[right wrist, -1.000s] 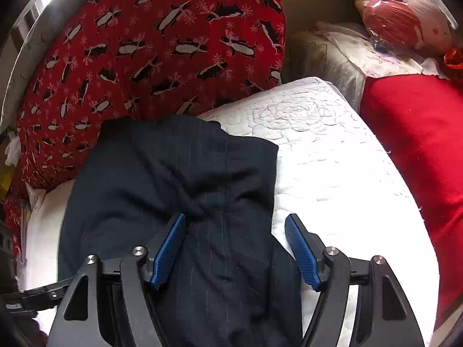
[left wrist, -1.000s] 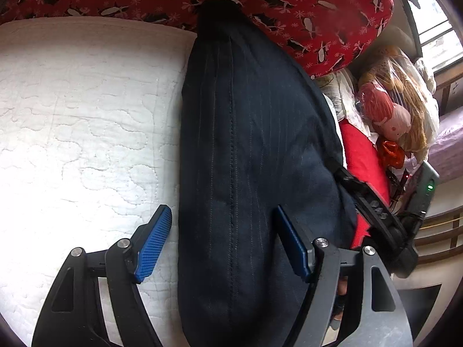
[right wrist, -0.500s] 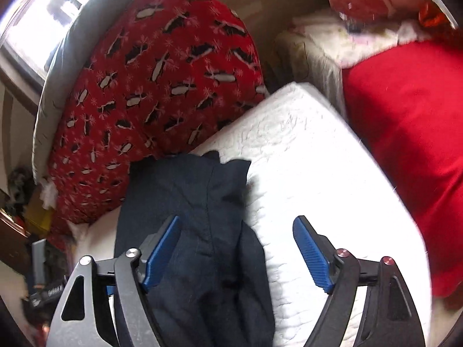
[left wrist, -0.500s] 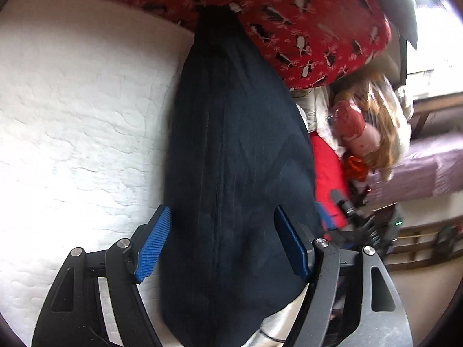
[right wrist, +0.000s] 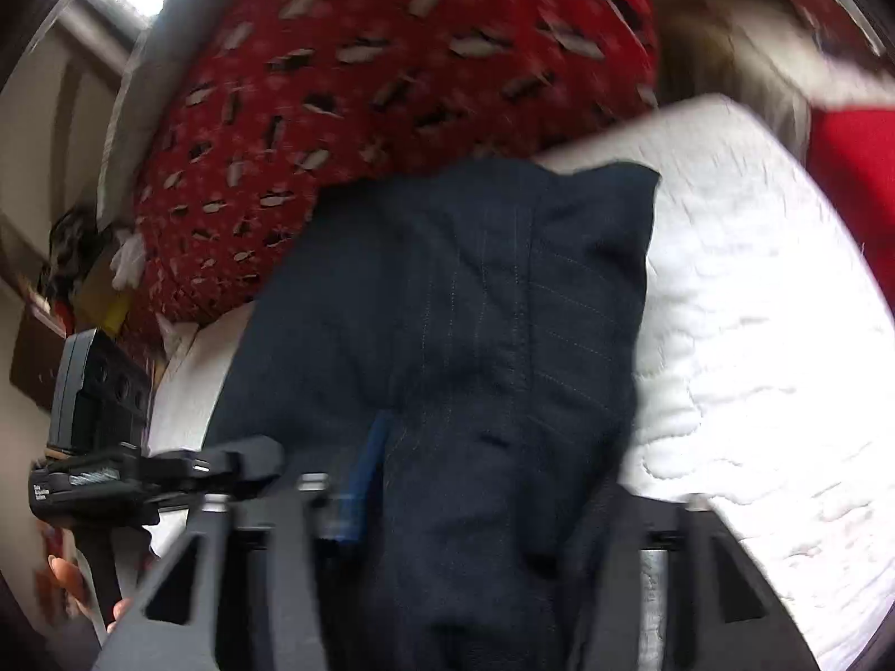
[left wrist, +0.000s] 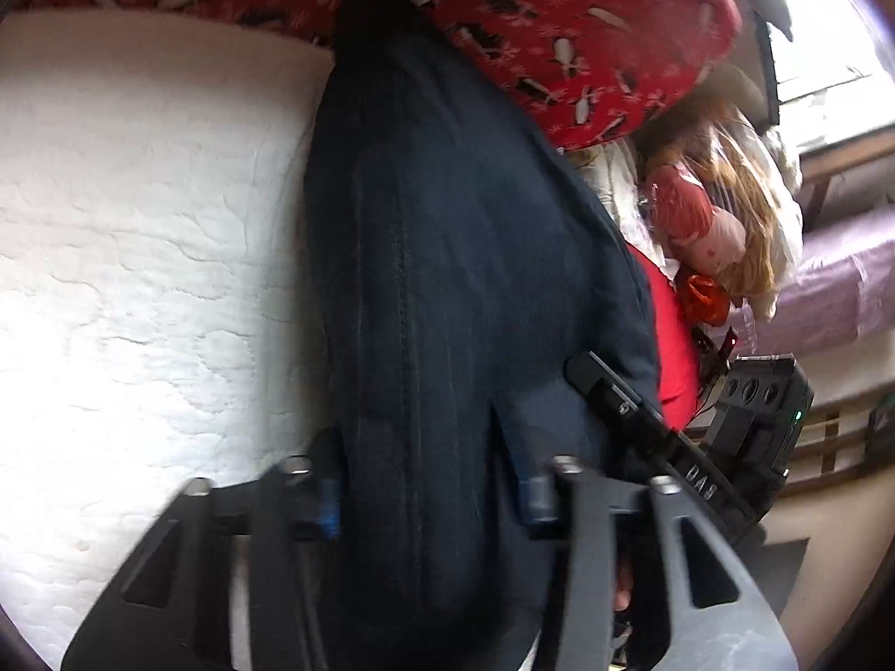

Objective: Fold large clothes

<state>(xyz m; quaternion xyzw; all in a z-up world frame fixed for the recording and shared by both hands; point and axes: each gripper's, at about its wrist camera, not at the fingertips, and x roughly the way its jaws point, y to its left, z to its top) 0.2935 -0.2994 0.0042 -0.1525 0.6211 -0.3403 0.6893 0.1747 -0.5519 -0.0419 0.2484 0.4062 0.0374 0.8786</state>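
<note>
Jaws of the left gripper (left wrist: 428, 483) are closing, with a thick fold of the dark pinstriped garment (left wrist: 447, 257) bunched between their blue pads; the cloth fills the whole gap and the pads look to be pressing into it. Jaws of the right gripper (right wrist: 475, 481) are closing as well, and the same garment (right wrist: 475, 302) lies between them: the left blue pad is against the fabric, while the right finger is buried under the cloth, so its contact cannot be seen.

From both grippers the garment runs away as a long, narrow, folded strip over the white quilted bed (left wrist: 140, 223), its far end reaching a red pillow with a black-and-white print (left wrist: 559, 17). In the right wrist view the far corner of the strip sits flat on the quilt, just short of that pillow (right wrist: 391, 67).

Further out to the right of the left gripper, past the bed's edge, lies a plain red cloth (left wrist: 671, 335), and beyond it a clear plastic bag (left wrist: 749, 190) holding a stuffed doll (left wrist: 705, 223) with a red body and long light-brown hair. Motion blur softens both views.
</note>
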